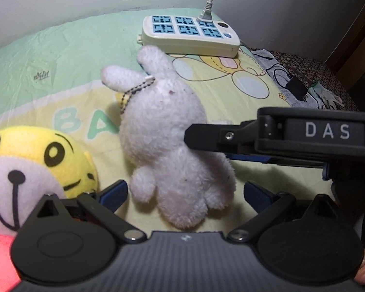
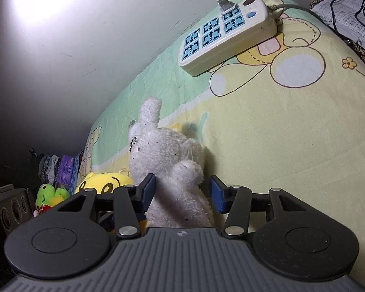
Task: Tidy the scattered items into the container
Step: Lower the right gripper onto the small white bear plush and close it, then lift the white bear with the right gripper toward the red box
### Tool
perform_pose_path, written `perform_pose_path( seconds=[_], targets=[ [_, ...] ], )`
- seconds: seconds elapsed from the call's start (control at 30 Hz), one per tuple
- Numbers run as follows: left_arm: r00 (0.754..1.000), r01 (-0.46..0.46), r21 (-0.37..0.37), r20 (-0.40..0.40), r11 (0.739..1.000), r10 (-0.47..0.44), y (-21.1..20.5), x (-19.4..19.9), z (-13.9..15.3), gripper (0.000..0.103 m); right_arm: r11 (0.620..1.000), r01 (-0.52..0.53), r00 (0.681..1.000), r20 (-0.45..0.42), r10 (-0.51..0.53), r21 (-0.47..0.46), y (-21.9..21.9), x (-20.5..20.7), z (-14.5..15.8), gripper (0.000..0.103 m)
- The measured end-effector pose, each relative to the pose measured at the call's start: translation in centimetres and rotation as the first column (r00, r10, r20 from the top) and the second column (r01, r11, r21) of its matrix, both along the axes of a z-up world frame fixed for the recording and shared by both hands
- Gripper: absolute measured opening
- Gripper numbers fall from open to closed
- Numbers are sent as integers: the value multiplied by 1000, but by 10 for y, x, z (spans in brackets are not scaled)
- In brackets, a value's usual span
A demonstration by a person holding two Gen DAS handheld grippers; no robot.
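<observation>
**Toys Close Together, Open Bed on One Side**

The white bunny (image 1: 172,150) is hemmed in by the yellow tiger toy (image 1: 43,160) on one side and the right gripper (image 1: 194,141) on the other. Bare sheet (image 2: 292,146) is left open up to the power strip (image 2: 226,34). The wall (image 2: 85,60) blocks the far edge.

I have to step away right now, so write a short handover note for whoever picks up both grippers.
Right gripper: jaws either side of the white rabbit plush; left pad touches, the other shows a gap, so no firm grip yet.
Left gripper: open, straddling the rabbit's lower end, holding nothing.
Yellow tiger plush lies beside the rabbit on the bed sheet; a green frog plush sits further off.
No container in view; nothing visibly tidied yet. All the toys are left.
</observation>
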State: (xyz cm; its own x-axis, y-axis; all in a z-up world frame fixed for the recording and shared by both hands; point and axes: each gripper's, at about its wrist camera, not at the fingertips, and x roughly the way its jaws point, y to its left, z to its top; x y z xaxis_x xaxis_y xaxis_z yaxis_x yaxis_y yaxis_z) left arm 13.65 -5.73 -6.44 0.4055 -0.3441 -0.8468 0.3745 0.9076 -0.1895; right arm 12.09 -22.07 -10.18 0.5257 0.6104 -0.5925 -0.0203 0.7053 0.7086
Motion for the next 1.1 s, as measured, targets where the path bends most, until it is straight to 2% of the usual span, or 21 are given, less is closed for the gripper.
perform_pose_path(
  seconds=[0.03,0.1,0.2,0.3,0.47,0.6,0.73,0.8,0.93,1.1],
  targets=[
    [1000,5,2,0,1000,-5,-2,1,-1,97,1000,-10,1000,-4,10,25,1,1,-1,41],
    [1000,14,1,-5,1000,-14,-4,2,-3,94,999,-25,1000,-7,25,43,5,0,-1,39],
    [1000,30,4,-3,1000,-30,-5,-2,-3,92,999,-37,999,17,36,18,9,-7,6,35],
    [999,44,-22,-24,999,-45,-2,-9,2,90,999,-42,999,25,41,19,7,-17,12,32],
    [995,76,-57,-66,995,-79,4,-35,10,90,999,-48,999,-8,49,21,2,-47,17,31],
    [980,156,-81,-116,984,-164,5,-70,11,90,995,-84,996,-2,84,-53,5,-81,27,31],
    [956,268,-57,-109,962,-273,3,-114,14,89,987,-111,994,-17,110,-112,4,-111,36,31],
    [944,302,-69,-115,951,-308,5,-132,17,91,984,-117,993,-24,114,-135,2,-124,39,31],
    [941,305,-96,-120,948,-315,17,-157,23,93,963,-150,988,-15,151,-224,9,-152,48,30],
    [962,228,-101,-130,968,-240,45,-169,24,94,941,-177,982,19,190,-289,26,-178,54,28]
  ],
)
